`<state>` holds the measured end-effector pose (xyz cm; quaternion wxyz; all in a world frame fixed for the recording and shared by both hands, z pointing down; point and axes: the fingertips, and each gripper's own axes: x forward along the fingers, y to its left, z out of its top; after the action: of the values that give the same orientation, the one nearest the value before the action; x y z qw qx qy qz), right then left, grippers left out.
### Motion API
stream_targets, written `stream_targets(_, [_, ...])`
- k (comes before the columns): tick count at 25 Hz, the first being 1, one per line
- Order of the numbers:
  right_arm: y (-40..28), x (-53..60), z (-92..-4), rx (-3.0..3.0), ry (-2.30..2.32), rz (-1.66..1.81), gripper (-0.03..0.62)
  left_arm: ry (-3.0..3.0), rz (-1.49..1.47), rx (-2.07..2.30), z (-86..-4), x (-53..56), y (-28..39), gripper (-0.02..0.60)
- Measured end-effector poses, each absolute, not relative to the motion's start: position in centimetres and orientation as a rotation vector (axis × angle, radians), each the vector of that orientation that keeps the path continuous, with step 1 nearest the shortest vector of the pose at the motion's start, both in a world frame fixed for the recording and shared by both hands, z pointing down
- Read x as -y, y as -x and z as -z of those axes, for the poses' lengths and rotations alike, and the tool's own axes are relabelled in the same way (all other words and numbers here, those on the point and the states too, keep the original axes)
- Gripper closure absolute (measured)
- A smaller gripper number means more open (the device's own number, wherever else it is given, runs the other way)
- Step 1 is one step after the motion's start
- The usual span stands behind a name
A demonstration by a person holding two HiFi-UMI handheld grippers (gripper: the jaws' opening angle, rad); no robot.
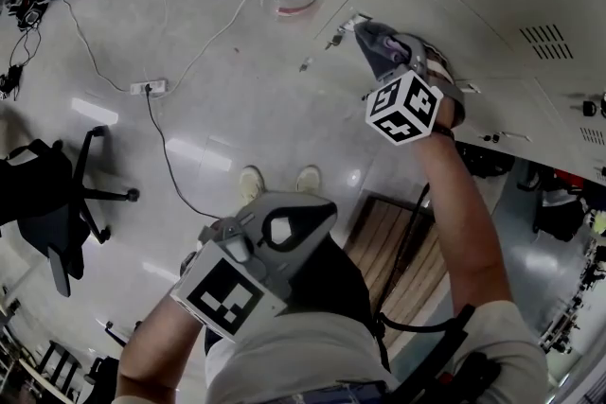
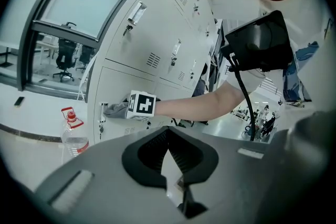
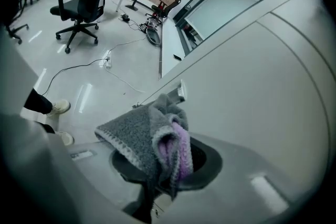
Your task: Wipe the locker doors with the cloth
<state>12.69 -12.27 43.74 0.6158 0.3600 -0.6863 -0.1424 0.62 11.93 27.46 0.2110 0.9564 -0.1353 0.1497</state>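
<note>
Right gripper (image 3: 167,162): jaws clamped on the grey-and-purple cloth (image 3: 143,138), which bunches up out of the fingers and folds over their tips. Ahead of the fingertips the cloth lies against the pale locker door (image 3: 252,86), just below a small metal latch (image 3: 180,93). Left gripper (image 2: 168,136): jaws together at the tips, nothing between them, well apart from the door. A water bottle (image 2: 73,134) stands on the floor beyond the left fingers.

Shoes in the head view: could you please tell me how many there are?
2. One shoe and a second shoe stand side by side on the floor, mid-frame; none seems hidden.
</note>
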Motion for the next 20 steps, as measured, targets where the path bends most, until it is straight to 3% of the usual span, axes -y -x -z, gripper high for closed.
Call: stream_targets(20, [-11.9, 12.5, -57.8, 1.537, -0.693, 0.145, 0.507, -2.604, -0.445, 0.423, -29.8, -11.4, 1.1, 0.579])
